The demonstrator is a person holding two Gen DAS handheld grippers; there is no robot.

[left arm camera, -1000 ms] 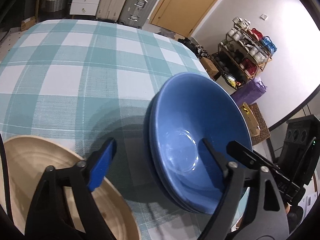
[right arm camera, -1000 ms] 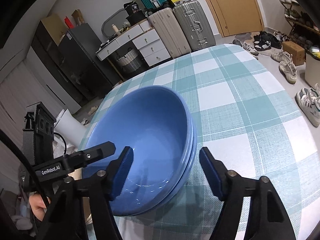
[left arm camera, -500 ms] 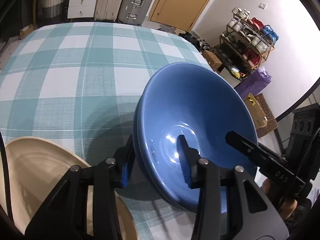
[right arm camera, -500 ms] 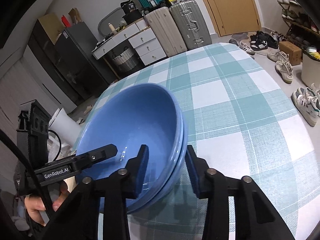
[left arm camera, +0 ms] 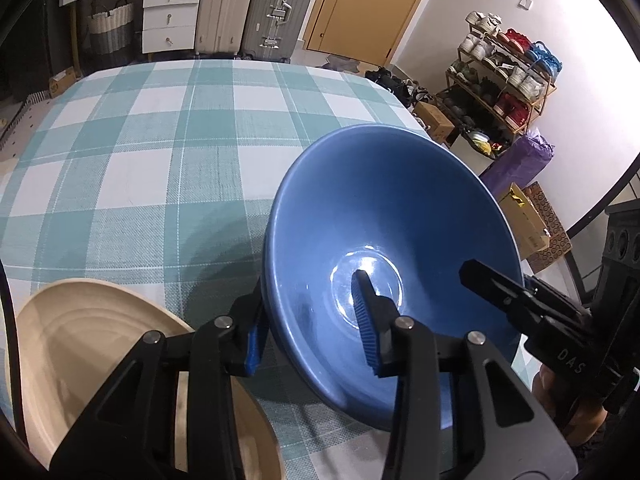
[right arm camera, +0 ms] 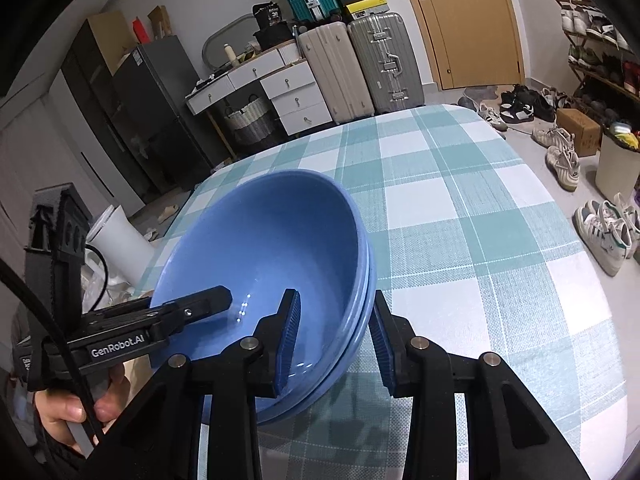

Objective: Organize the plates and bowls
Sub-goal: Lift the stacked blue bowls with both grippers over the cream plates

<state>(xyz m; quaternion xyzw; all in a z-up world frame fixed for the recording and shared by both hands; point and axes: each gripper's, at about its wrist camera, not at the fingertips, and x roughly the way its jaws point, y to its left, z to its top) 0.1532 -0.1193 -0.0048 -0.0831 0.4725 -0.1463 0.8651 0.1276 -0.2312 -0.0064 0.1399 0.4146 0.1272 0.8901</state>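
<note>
A stack of blue bowls (left arm camera: 392, 208) stands near the front of the checked table. My left gripper (left arm camera: 308, 332) is shut on the stack's near-left rim, one pad inside the top bowl and one outside. At the opposite rim my right gripper (right arm camera: 335, 342) is shut the same way on the blue bowls (right arm camera: 260, 240). Each view shows the other gripper across the bowl: the right gripper (left arm camera: 520, 296), and the left gripper (right arm camera: 192, 308) held by a hand (right arm camera: 60, 408). A beige plate (left arm camera: 100, 340) lies beside the left gripper, at the lower left.
The teal and white checked tablecloth (left arm camera: 160, 140) stretches away behind the bowls. Its right edge (right arm camera: 560, 220) drops to a floor strewn with shoes. Suitcases (right arm camera: 360, 64), white drawers (right arm camera: 296, 96) and a shoe rack (left arm camera: 508, 80) stand beyond the table.
Both grippers went from open, straddling the stack's rim, to shut on it. The hands have hardly moved since.
</note>
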